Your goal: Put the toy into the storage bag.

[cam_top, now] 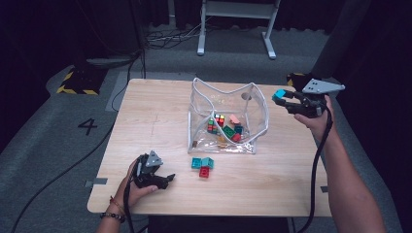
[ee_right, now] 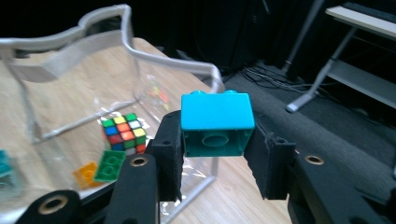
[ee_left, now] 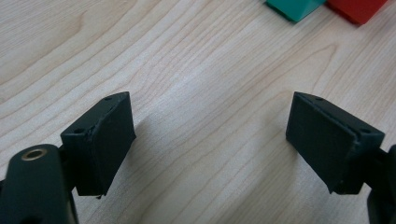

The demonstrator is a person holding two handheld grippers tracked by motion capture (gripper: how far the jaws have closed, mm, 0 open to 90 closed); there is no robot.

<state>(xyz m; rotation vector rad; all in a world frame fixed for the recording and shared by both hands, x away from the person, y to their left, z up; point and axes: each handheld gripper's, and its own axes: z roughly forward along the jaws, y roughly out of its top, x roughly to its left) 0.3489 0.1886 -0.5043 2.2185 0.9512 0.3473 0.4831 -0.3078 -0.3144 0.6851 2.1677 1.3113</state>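
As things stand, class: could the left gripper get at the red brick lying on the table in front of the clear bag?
Probably yes. The left gripper rests open on the table, and bare wood lies between it and the red brick.

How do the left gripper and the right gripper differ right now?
The left gripper is open with nothing between its jaws; the right gripper is shut on a blue block. The left gripper sits low at the table; the right gripper is raised beside the clear bag. Both have black jaws.

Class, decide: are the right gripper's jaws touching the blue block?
Touching. The right gripper view shows both pads of the right gripper pressed against the sides of the blue block, lifted clear.
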